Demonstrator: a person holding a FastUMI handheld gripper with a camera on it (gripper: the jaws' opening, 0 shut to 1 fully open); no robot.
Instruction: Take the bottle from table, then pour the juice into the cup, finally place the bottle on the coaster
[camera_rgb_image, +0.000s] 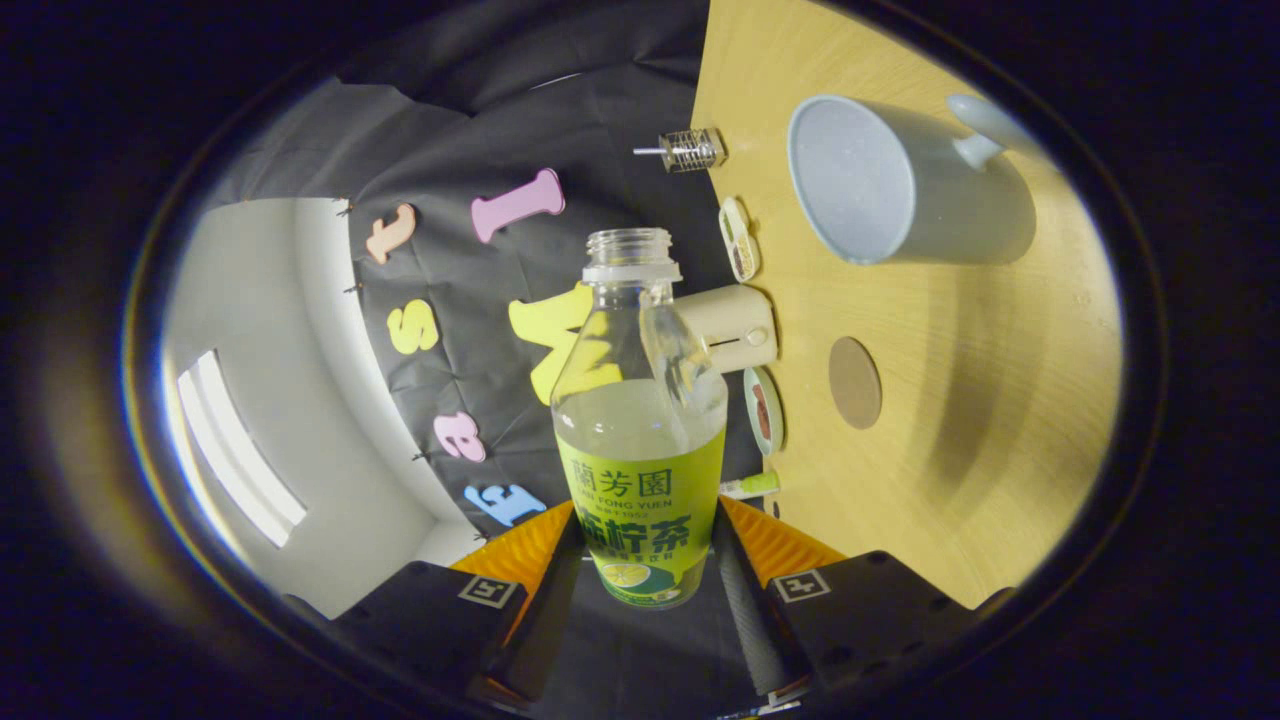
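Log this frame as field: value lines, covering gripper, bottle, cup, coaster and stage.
gripper: gripper shut on the bottle, both fingers pressing its labelled lower part
bottle: bottle uncapped, lying along the fingers, pale juice inside, rolled sideways relative to the table
cup: cup on the table, beyond the bottle's mouth and off to one side, nothing visible inside
coaster: coaster round, brown, bare, on the table near the cup
stage: bottle lifted, no juice flowing yet

Black gripper (645, 560) bodies — square markers
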